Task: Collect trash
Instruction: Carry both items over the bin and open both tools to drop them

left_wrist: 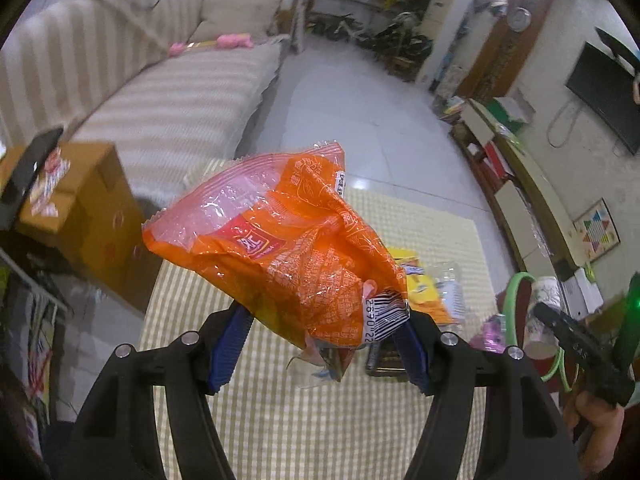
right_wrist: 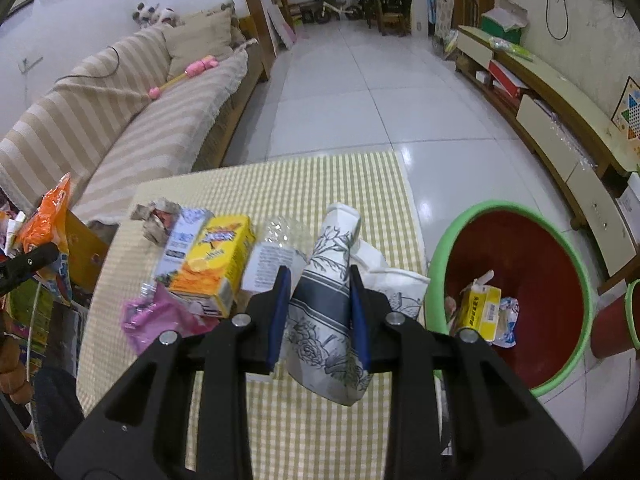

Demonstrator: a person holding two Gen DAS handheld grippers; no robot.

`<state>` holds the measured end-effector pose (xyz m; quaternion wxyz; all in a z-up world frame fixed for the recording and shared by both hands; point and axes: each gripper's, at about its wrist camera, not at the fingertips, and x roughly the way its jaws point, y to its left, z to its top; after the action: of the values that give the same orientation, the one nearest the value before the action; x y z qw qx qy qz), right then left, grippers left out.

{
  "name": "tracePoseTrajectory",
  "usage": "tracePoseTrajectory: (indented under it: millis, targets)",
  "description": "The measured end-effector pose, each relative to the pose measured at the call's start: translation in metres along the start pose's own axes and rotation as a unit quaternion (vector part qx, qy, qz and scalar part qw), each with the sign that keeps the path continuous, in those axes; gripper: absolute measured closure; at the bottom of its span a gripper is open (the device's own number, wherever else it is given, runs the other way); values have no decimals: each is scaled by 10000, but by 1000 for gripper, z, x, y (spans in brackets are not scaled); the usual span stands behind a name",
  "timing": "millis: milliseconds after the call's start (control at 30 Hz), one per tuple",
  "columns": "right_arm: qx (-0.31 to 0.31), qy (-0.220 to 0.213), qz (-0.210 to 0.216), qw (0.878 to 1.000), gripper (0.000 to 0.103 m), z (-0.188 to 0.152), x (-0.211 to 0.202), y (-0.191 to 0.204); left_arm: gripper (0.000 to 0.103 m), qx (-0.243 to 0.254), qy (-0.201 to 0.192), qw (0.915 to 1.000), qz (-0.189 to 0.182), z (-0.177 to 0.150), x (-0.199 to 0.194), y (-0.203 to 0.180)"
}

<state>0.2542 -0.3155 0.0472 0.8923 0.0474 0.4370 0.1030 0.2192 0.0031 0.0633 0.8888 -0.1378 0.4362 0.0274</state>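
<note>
Left wrist view first: our left gripper (left_wrist: 320,344) is clamped on a crumpled orange snack wrapper (left_wrist: 280,240), blue pads (left_wrist: 230,350) pinching its lower end, and the wrapper balloons up in the air above the checked tablecloth (left_wrist: 280,420). Far left sits a cardboard box (left_wrist: 96,208) beside the striped sofa (left_wrist: 160,100). At the right edge we catch a hand (left_wrist: 596,428) gripping the other tool.

Over to the right wrist view: our right gripper (right_wrist: 320,312) is clenched tight on a squashed paper cup (right_wrist: 324,312) with a grey flower print, lifted clear of the tablecloth (right_wrist: 300,420). Behind it on the table we see more trash: a yellow drink carton (right_wrist: 216,260), a clear plastic bottle (right_wrist: 276,248) lying just right of it, a pink wrapper (right_wrist: 156,320) near the left, a crumpled paper wad (right_wrist: 154,220) at the far left and a white tissue (right_wrist: 384,268) just right of the cup. On the floor to the right stands a green-rimmed red bin (right_wrist: 440,248), with a small yellow carton (right_wrist: 480,308) and a crumpled wrapper (right_wrist: 506,320) already inside.
</note>
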Motion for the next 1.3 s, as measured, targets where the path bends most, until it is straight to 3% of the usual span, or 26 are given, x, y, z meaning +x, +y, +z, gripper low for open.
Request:
tracePoseTrajectory:
  millis: [267,700,1100,1300]
  targets:
    - [97,-179,53,9998,75,1,-18,-11,40,459,-204,9987,-128,9,-21,-50]
    - [570,-383,-131,9976,75,-2,-38,-81,40,1122,-119,9922,-523,9,-8,-148]
    - [1067,-419,-377,9927,75,-9,-45,-164,40,1706,132,9806,-958,-11,21,-240]
    - [1296,-395,-450,9898,75,-15,-43,-201,40,1836,382,9713,-1461,-22,39,-288]
